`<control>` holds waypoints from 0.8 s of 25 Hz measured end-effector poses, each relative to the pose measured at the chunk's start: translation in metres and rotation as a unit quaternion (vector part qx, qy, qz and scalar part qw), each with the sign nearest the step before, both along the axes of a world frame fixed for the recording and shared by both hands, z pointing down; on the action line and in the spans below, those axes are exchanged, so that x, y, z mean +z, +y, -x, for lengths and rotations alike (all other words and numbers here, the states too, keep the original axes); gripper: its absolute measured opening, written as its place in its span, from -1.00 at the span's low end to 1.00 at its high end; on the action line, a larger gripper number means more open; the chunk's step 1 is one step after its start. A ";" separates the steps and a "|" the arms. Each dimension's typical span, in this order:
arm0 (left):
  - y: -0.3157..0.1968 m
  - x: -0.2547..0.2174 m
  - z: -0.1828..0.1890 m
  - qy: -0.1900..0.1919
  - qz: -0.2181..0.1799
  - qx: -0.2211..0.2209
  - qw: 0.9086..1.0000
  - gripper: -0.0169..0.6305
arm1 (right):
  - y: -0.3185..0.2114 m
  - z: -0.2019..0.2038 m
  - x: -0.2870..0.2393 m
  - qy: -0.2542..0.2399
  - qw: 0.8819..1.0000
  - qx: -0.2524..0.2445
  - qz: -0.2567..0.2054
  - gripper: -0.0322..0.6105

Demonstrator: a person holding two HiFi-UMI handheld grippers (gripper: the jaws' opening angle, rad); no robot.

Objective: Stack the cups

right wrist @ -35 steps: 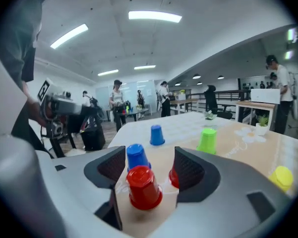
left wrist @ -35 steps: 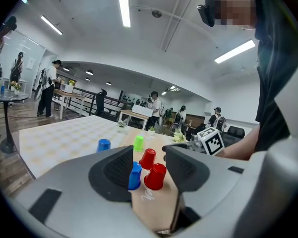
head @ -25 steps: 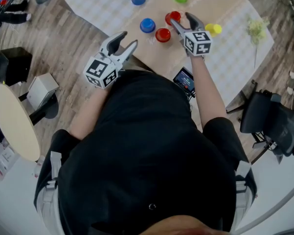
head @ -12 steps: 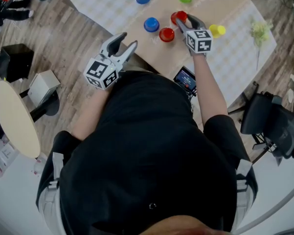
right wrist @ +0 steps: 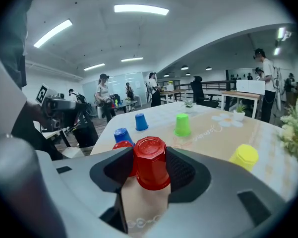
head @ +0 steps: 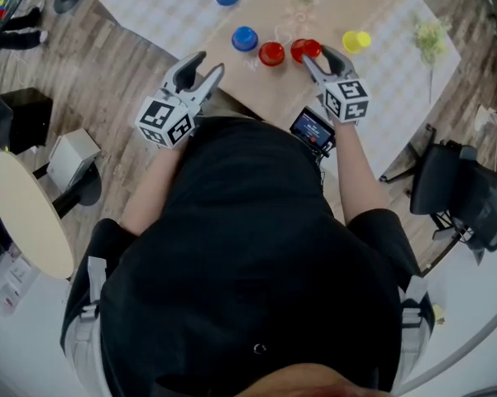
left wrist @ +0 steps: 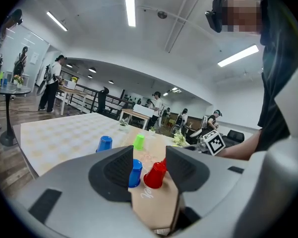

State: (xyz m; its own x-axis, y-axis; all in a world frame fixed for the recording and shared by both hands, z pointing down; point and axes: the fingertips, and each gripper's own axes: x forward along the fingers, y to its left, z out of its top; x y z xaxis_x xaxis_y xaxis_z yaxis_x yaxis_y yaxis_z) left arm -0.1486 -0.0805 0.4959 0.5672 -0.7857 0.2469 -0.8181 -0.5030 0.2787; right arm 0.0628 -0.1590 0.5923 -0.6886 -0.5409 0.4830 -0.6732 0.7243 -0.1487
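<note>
Right gripper [head: 317,55], its jaws having just been closing, is pinching a red cup [right wrist: 150,163] on the table [head: 413,89], while the left gripper [head: 200,66] is hovering spread and empty, and the other cups [head: 244,38] are sitting apart, none stacked yet.

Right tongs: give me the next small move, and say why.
Probably lift straight up a little. The right tongs have just been closing and now press on the upside-down red cup, which looks to sit on the table. The other red cup stands close at its left in the head view, so lifting first should clear it before stacking.
</note>
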 end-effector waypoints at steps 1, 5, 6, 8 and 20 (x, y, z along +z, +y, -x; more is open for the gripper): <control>-0.002 -0.001 -0.001 0.000 -0.001 0.002 1.000 -0.36 | 0.006 -0.002 0.004 0.003 1.000 -0.003 0.006 -0.23; -0.008 -0.002 -0.008 0.000 -0.003 0.011 1.000 -0.36 | 0.022 -0.006 0.020 0.018 0.999 -0.023 0.022 -0.23; -0.008 -0.002 -0.009 0.000 -0.003 0.014 1.000 -0.36 | 0.024 -0.006 0.022 0.018 0.999 -0.030 0.025 -0.23; -0.009 0.000 -0.010 -0.002 -0.001 0.018 1.000 -0.36 | 0.026 -0.004 0.027 0.019 0.999 -0.042 0.027 -0.23; -0.009 0.006 -0.012 -0.001 0.009 0.020 1.000 -0.36 | 0.034 0.003 0.041 0.040 0.994 -0.098 0.024 -0.21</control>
State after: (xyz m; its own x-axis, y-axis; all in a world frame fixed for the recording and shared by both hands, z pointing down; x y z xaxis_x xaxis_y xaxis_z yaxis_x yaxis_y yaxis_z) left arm -0.1370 -0.0892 0.5016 0.5974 -0.7579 0.2623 -0.7981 -0.5296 0.2874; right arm 0.0600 -0.1247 0.6332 -0.7365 -0.3750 0.5630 -0.5312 0.8359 -0.1381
